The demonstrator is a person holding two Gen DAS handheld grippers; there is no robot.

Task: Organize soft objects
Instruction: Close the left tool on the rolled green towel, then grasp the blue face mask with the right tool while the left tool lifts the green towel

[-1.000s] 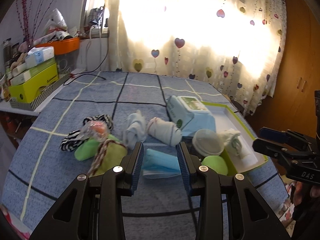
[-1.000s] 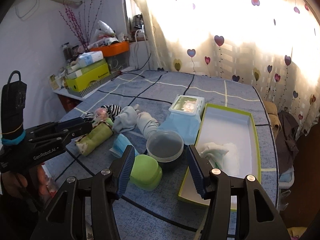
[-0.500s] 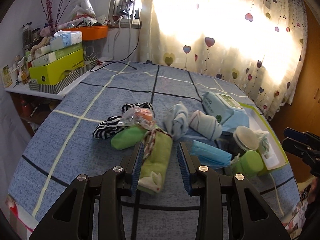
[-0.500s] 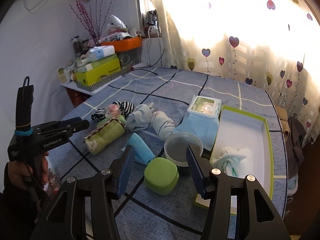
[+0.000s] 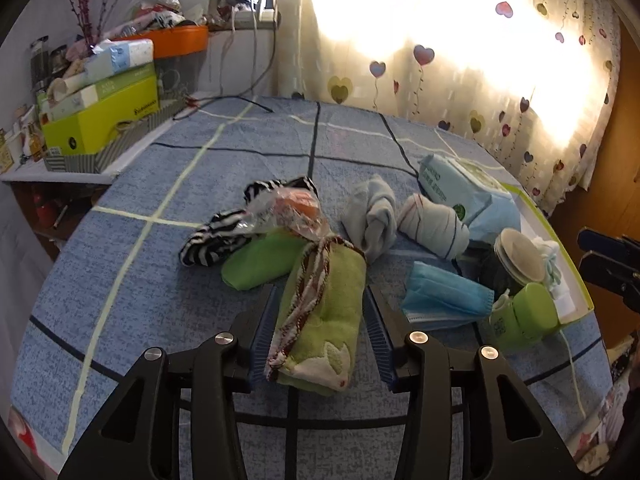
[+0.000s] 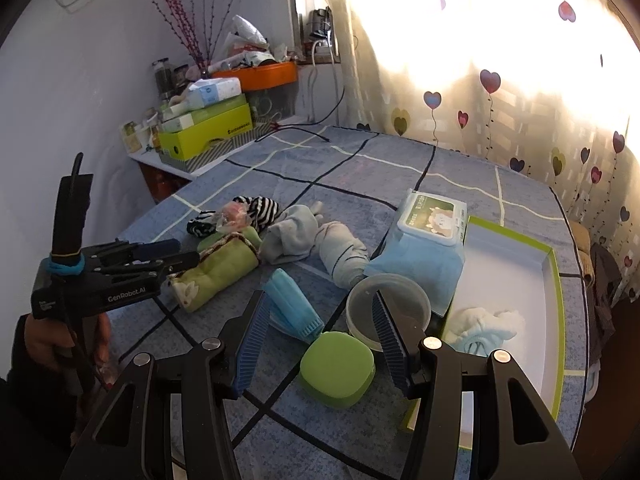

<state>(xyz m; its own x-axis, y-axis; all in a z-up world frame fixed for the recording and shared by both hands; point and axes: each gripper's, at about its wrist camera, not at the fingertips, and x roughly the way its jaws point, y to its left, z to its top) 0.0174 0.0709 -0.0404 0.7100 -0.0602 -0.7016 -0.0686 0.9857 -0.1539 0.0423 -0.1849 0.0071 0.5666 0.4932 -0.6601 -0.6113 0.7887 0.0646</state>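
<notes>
Left claw (image 5: 320, 332) spread wide, fingers either side of the rolled green towel (image 5: 320, 312), which lies on the table (image 5: 160, 288) between them; blue pads look just beside the cloth, can't tell if touching. A red-and-white cord (image 5: 310, 280) is wrapped over the towel. In the right view the left claw (image 6: 176, 254) sits at the near end of the towel (image 6: 218, 270).

Right claw (image 6: 320, 336) also spread, holding nothing, hanging above the green square case (image 6: 338, 368), with the blue face mask (image 6: 294, 308) just left of it and the round clear tub (image 6: 386, 310) behind the right finger.

Other soft stuff in a loose row on the table: striped sock (image 5: 218, 236) with a crinkly plastic bag (image 5: 288, 212) on top, green pouch (image 5: 260, 260) touching the towel, grey sock bundle (image 5: 374, 216), striped grey sock roll (image 5: 434, 224), then wet wipes pack (image 6: 428, 240) leaning at the tray edge.

Green-rimmed white tray (image 6: 556, 300) at the right holds one white-and-blue cloth (image 6: 484, 328) in its near corner
</notes>
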